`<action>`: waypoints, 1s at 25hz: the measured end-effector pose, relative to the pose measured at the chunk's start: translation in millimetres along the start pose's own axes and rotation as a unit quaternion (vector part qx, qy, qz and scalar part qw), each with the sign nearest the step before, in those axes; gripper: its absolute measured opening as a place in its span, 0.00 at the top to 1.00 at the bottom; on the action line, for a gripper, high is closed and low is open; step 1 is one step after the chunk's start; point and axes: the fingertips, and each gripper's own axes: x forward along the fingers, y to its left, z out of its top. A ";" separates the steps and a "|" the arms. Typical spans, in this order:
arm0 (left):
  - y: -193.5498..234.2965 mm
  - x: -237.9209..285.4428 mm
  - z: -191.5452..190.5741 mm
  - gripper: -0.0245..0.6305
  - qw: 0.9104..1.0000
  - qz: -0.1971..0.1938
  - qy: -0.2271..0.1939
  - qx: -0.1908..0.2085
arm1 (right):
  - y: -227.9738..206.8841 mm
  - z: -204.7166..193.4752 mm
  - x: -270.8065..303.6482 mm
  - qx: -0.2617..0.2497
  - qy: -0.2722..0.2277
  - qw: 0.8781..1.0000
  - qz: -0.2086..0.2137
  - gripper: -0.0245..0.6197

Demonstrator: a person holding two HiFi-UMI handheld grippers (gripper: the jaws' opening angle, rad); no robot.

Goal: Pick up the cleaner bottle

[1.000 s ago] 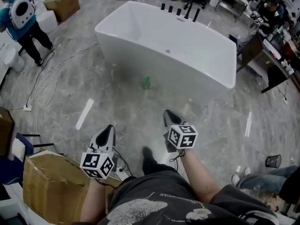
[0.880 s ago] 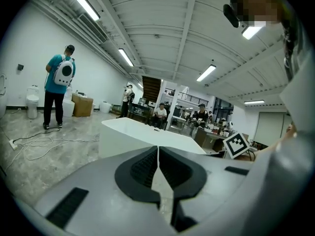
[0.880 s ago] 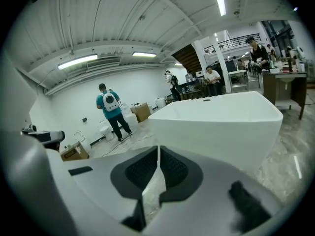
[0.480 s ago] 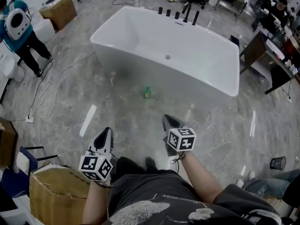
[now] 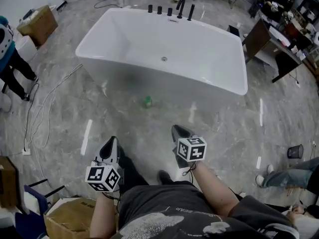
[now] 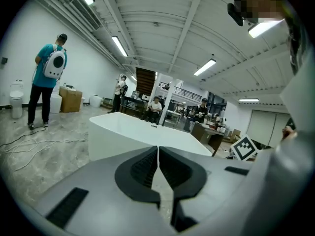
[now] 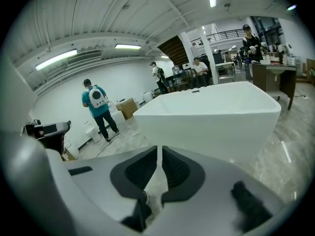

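Observation:
A small green cleaner bottle point(image 5: 148, 102) stands on the grey marble floor just in front of the white bathtub point(image 5: 124, 44). Both grippers are held low in front of the person, well short of the bottle. The left gripper point(image 5: 110, 144) is to the bottle's near left, and its jaws are together with nothing between them point(image 6: 158, 149). To the near right is the right gripper point(image 5: 178, 130), also shut and empty point(image 7: 159, 149). Neither gripper view shows the bottle; both look at the bathtub point(image 6: 129, 132) point(image 7: 211, 114).
Black taps point(image 5: 169, 9) line the tub's far rim. Cables point(image 5: 45, 108) trail over the floor at left near a person in teal point(image 5: 7, 59). A cardboard box point(image 5: 75, 218) sits at bottom left. A black bin point(image 5: 294, 151) and someone's legs point(image 5: 284, 176) are at right.
The person has stepped forward toward the tub, carrying both shut grippers along. The cardboard box has slid down toward the picture's bottom left corner.

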 end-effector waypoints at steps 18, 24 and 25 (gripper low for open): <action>211.1 146.3 47.6 0.93 0.984 -0.138 0.111 0.026 | 76.4 22.2 173.8 0.133 -0.001 0.973 -0.186 0.77; 236.9 183.9 30.7 0.93 0.973 -0.173 0.147 0.042 | 75.0 3.7 210.3 0.147 -0.005 0.957 -0.252 0.65; 238.4 191.1 25.7 0.93 0.972 -0.176 0.152 0.041 | 71.4 0.7 216.8 0.147 -0.007 0.954 -0.262 0.63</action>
